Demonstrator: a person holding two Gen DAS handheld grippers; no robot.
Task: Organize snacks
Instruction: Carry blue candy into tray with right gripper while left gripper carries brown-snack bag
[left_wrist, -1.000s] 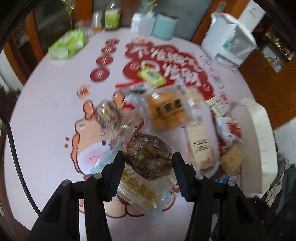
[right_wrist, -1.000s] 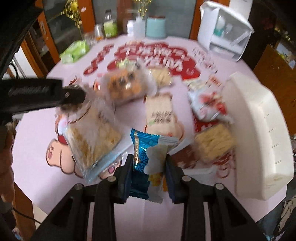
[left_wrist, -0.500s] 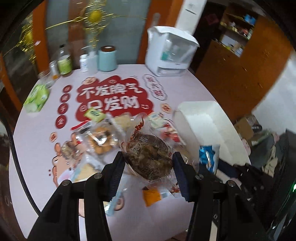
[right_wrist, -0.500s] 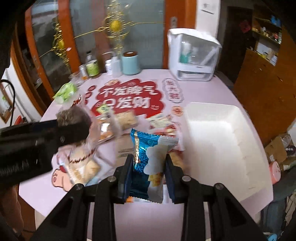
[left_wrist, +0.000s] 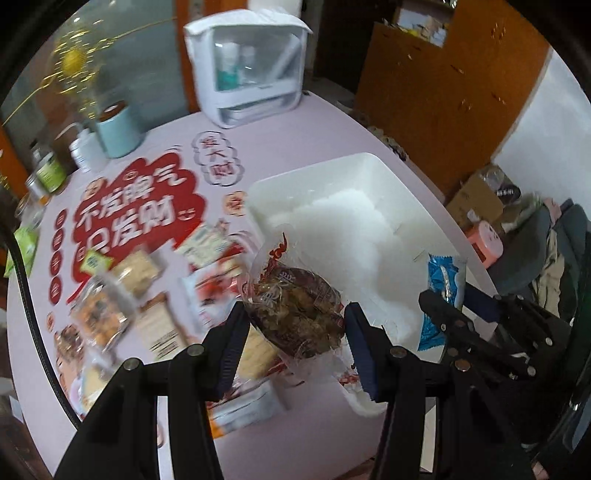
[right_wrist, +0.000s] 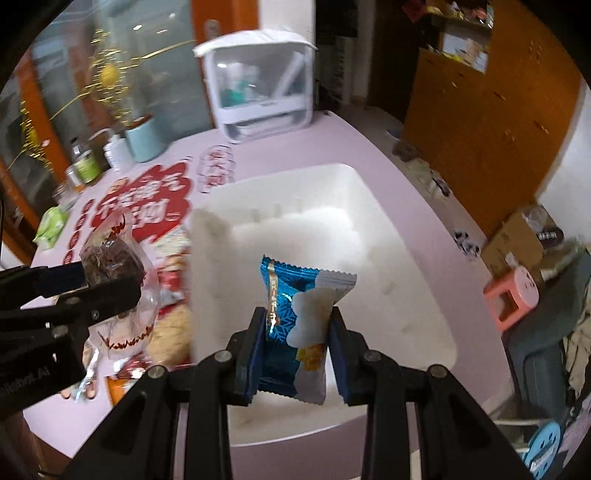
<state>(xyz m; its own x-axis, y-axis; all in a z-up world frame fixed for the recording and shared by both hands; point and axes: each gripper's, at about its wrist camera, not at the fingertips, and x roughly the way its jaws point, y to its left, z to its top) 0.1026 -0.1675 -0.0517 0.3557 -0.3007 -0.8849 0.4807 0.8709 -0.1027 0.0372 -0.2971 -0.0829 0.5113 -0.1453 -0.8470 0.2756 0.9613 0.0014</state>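
Both grippers had swung from the snack pile to the white bin (right_wrist: 369, 206), at 3 o'clock on the pink bench (left_wrist: 332, 122). Orange cabinets stood behind. Blue packet (right_wrist: 299, 317) stood upright, clamped in the right gripper (right_wrist: 297, 354); the left gripper (left_wrist: 293, 343), partly open, gripped the clear brown-snack bag (left_wrist: 295, 314).

We are in a home dining room. A round counter (left_wrist: 332, 122) with a printed pink cover carries jars (left_wrist: 50, 171), and wooden cabinets (right_wrist: 491, 110) line the wall.
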